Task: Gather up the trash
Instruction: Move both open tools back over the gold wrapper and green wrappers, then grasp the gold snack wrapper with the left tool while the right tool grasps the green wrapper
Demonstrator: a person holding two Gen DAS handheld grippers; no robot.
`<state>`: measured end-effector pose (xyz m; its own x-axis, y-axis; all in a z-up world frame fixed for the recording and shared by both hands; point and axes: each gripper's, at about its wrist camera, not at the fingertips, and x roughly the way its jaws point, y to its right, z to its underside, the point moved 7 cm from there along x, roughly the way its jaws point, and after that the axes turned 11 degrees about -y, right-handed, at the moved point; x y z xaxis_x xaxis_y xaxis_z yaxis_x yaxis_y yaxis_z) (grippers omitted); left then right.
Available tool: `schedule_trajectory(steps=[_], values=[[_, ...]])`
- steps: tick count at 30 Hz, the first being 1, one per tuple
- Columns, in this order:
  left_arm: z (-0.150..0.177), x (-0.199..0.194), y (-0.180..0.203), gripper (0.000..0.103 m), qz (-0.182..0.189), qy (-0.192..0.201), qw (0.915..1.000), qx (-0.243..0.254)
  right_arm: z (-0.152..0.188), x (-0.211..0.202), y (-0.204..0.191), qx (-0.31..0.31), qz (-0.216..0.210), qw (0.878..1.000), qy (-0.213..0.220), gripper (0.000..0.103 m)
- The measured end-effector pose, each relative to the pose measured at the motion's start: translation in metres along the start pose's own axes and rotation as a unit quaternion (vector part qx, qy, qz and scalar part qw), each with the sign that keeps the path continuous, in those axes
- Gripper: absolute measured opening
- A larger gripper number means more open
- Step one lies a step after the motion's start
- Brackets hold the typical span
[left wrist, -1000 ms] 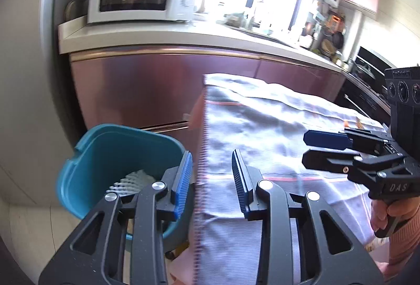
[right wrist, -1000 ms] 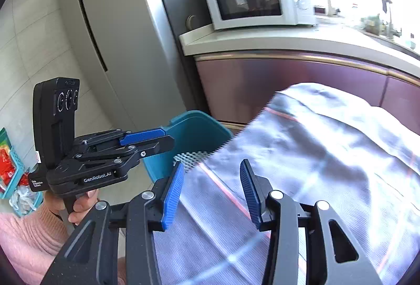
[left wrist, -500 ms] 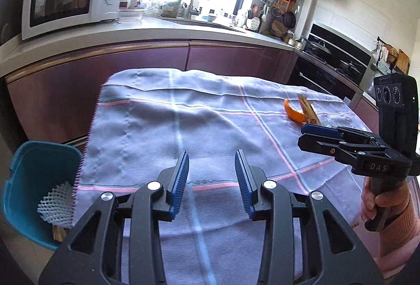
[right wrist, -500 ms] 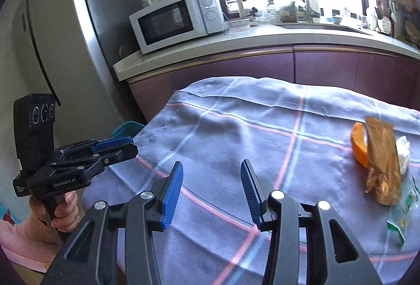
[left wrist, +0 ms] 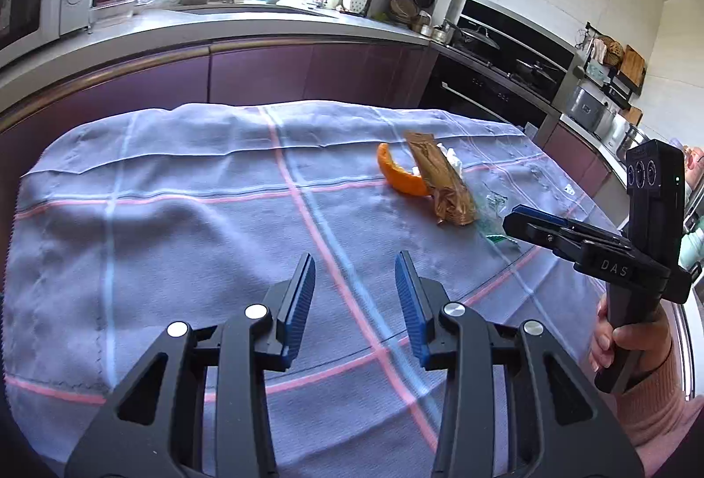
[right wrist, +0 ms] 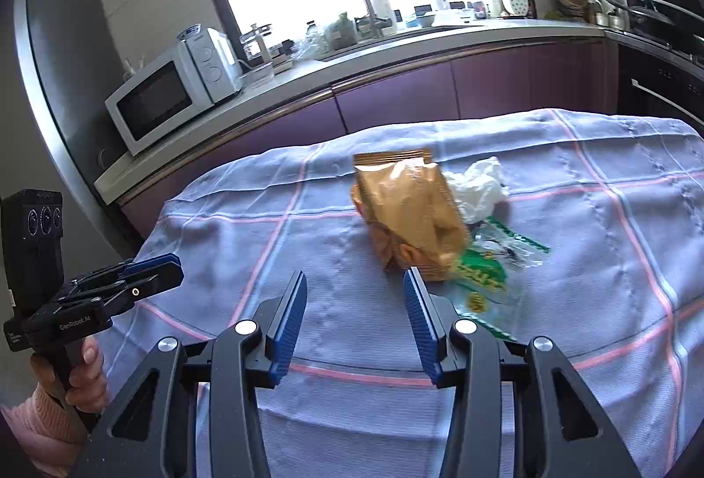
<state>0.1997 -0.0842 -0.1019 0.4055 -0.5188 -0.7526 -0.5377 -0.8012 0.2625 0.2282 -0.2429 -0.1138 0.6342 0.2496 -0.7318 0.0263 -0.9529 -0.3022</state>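
On the lilac checked tablecloth (left wrist: 185,222) lies a small pile of trash: a curved orange peel (left wrist: 398,176), a crumpled brown wrapper (left wrist: 442,183), a white tissue (left wrist: 451,161) and a clear green-printed plastic bag (left wrist: 495,214). My left gripper (left wrist: 355,271) hovers open and empty over the cloth, well short of the pile. The right wrist view shows the brown wrapper (right wrist: 409,209), tissue (right wrist: 479,183) and green-printed bag (right wrist: 488,266) close ahead. My right gripper (right wrist: 355,280) is open and empty, its right fingertip near the wrapper's front edge.
A kitchen counter (right wrist: 281,90) with a microwave (right wrist: 167,99) and a sink tap runs behind the table. A dark oven front (left wrist: 484,90) stands at the right, a steel fridge (right wrist: 53,51) at the left. A hand in a pink sleeve (left wrist: 633,350) holds each gripper.
Both grippers have swung right, away from the teal bin and the fridge side, over the table. The bin has left both views and the trash pile has come close. Both stay empty.
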Motion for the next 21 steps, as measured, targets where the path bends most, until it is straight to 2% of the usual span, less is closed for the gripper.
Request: schedule_trajectory(steps=[8, 21], values=[[-0.035, 0.055, 0.04, 0.038, 0.02, -0.036, 0.9989, 0.02, 0.005, 0.004, 0.051, 0.046, 0.019, 0.999, -0.009, 0.048], [-0.068, 0.119, 0.072, 0.038, 0.049, -0.079, 0.9956, 0.016, 0.005, 0.014, 0.07, 0.069, 0.004, 0.997, -0.021, 0.051]])
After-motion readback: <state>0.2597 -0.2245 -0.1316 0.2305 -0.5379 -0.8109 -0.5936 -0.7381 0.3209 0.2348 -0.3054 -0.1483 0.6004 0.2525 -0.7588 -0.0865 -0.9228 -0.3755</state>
